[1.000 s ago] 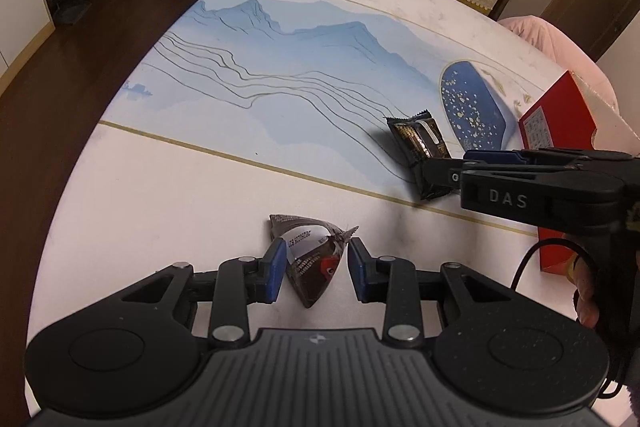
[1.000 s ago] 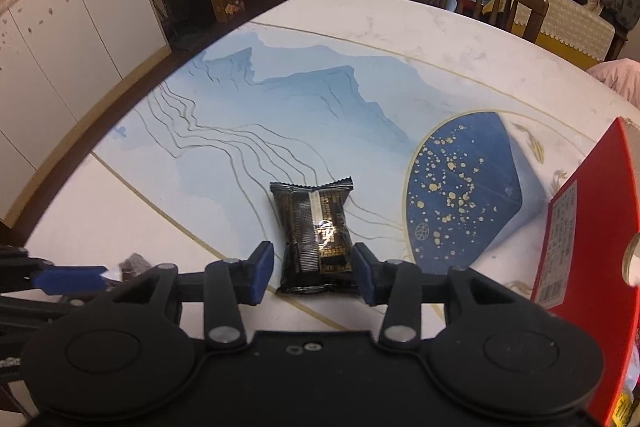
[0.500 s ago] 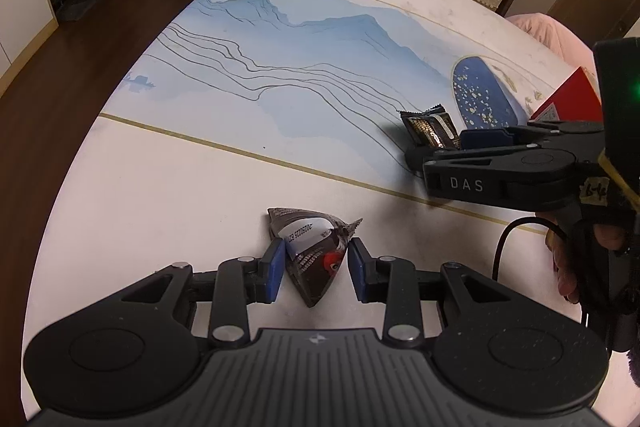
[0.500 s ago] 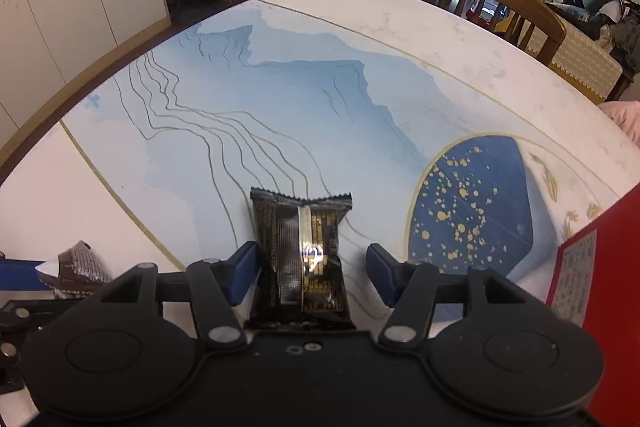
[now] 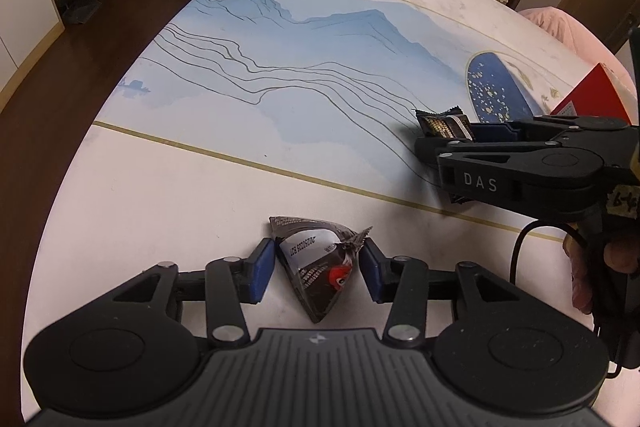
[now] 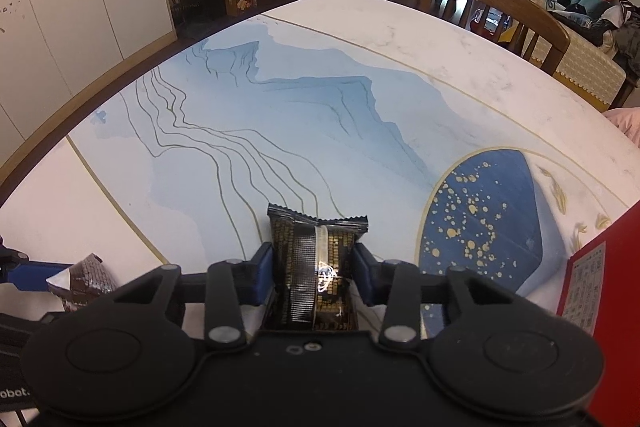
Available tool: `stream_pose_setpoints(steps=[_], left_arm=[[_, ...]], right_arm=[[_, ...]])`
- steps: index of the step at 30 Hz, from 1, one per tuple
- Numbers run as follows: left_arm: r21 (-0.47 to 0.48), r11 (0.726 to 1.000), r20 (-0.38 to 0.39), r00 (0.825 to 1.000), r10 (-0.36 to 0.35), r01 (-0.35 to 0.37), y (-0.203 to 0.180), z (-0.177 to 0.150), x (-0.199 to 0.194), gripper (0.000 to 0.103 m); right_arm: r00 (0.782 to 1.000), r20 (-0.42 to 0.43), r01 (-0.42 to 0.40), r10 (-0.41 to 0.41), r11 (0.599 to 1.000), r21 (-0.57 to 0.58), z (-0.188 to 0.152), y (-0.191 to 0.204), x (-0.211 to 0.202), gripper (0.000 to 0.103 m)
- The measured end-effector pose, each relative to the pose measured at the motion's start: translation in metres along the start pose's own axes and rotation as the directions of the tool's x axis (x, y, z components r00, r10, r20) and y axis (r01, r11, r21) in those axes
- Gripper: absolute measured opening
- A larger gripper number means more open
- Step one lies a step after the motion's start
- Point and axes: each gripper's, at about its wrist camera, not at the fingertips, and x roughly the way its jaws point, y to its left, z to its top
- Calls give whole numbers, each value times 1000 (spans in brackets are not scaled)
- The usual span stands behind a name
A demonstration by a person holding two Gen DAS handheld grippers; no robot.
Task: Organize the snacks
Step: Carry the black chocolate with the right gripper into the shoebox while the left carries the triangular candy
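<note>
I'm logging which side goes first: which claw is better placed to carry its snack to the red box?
Right. The right claw has just closed on the black-and-gold snack packet, beside the red box. The left claw has been opening; its pads stand clear of the triangular snack packet.

— Where's my left gripper (image 5: 316,267)?
— Pitched steeply down; its jaws have just been opening, pads off the packet (image 5: 320,265) between them.
— Right gripper (image 6: 313,273)?
— Just closed, clamping a snack (image 6: 316,267).
</note>
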Motion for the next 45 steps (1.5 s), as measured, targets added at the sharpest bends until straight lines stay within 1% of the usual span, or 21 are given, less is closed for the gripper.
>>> stream_pose_setpoints(steps=[5, 8, 11, 16, 24, 30, 35, 39, 45], left_arm=[[-24, 1000, 9, 1000, -12, 12, 6, 0, -1, 35], [-58, 998, 5, 1000, -30, 30, 12, -2, -3, 35], [-76, 996, 5, 999, -36, 36, 17, -6, -6, 35], [-100, 993, 8, 998, -58, 59, 22, -10, -16, 35], [-101, 990, 17, 995, -94, 95, 22, -14, -40, 35], [-56, 990, 50, 991, -124, 126, 11, -13, -64, 35], [15, 987, 84, 984, -158, 157, -6, -10, -86, 35], [82, 980, 109, 976, -187, 179, -25, -6, -100, 35], [165, 961, 112, 964, -242, 222, -58, 5, -113, 35]], right_arm=[[1000, 24, 6, -7, 1000, 18, -4, -1, -6, 35], [999, 32, 2, -4, 999, 46, -8, -3, -12, 34], [999, 40, 2, -4, 998, 63, -13, -3, -20, 34], [998, 55, -21, 16, 996, 89, -21, 0, -39, 33], [995, 90, -47, 33, 987, 154, -34, 2, -79, 33], [992, 122, -41, 16, 977, 209, -42, -4, -120, 33], [988, 154, -23, -17, 967, 254, -52, -12, -151, 33], [981, 189, -3, -54, 957, 290, -60, -22, -175, 33], [967, 218, 45, -131, 933, 358, -73, -44, -204, 33]])
